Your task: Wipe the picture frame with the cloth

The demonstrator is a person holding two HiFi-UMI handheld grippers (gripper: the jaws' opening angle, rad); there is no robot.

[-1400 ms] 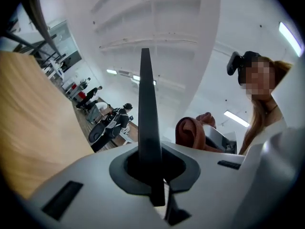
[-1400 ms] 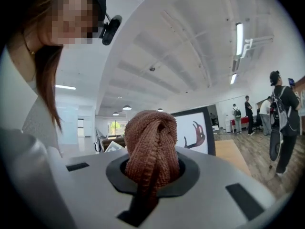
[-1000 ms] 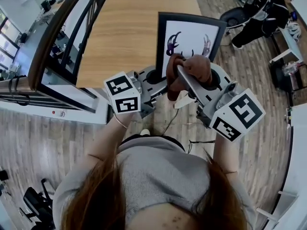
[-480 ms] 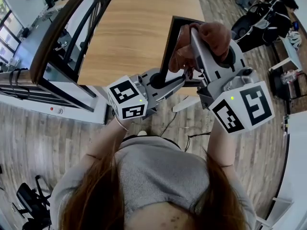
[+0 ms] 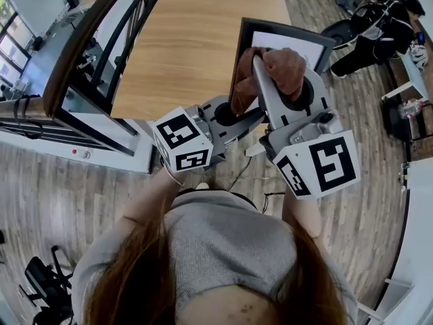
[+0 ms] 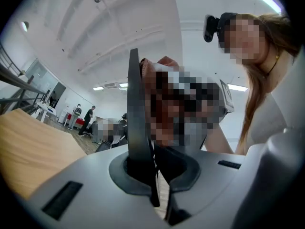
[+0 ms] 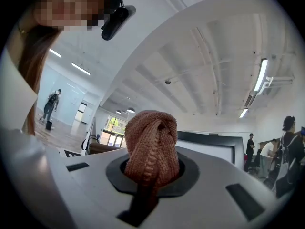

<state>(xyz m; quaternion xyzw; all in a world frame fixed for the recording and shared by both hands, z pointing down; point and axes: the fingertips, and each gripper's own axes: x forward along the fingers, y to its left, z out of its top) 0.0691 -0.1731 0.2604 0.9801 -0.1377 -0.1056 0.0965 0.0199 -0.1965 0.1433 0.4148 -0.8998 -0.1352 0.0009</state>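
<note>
Picture frame [image 5: 287, 30], black-edged with a white picture inside, stood on edge in my left gripper [image 5: 235, 112]. Its fingers were pinched almost together on the frame's lower left edge. In the left gripper view the frame's dark edge [image 6: 133, 109] rose straight up from between those fingers.

My right gripper [image 5: 265, 63] was on the frame's picture side, its fingers closed tight on a bunched brown cloth [image 5: 287, 70]. In the right gripper view the cloth [image 7: 152, 147] bulged out past the fingertips, with the frame's dark border just behind it. From the head view the cloth lay over the left part of the picture, just beside the frame's face. I could not tell for certain whether it pressed on it.

Both grippers and the frame were up near the right corner of the wooden tabletop [image 5: 189, 46], on my side of it.
</note>
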